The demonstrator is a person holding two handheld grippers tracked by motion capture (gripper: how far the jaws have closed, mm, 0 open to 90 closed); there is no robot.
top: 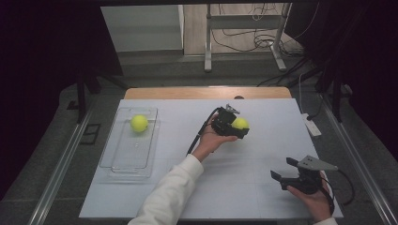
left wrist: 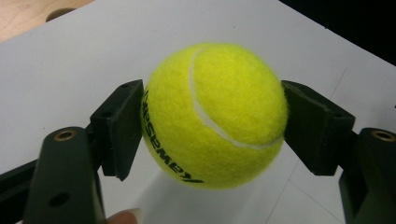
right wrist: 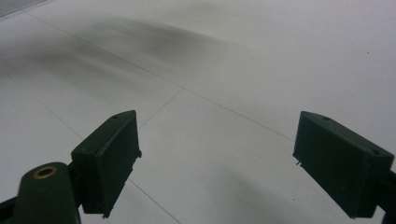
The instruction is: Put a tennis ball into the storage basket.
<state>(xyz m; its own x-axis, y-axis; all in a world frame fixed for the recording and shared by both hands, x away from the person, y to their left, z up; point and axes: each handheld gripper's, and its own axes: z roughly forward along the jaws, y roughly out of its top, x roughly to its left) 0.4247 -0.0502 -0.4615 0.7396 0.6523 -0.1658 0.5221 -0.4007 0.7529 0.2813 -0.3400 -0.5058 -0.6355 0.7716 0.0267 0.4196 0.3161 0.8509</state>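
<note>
A yellow tennis ball (left wrist: 215, 114) with black lettering sits between the two black jaws of my left gripper (top: 236, 126), which is shut on it just above the white table (top: 253, 187). In the high view this ball (top: 240, 123) is near the table's middle. A second tennis ball (top: 139, 123) lies in a clear plastic tray (top: 129, 159) at the left. My right gripper (top: 285, 170) rests low at the front right, its jaws wide apart over bare tabletop, and the right gripper view (right wrist: 215, 154) shows nothing between them.
A white device (top: 311, 125) lies at the table's right edge. Behind the table there is a strip of wood (top: 206, 92), then a metal stand and cables on the floor.
</note>
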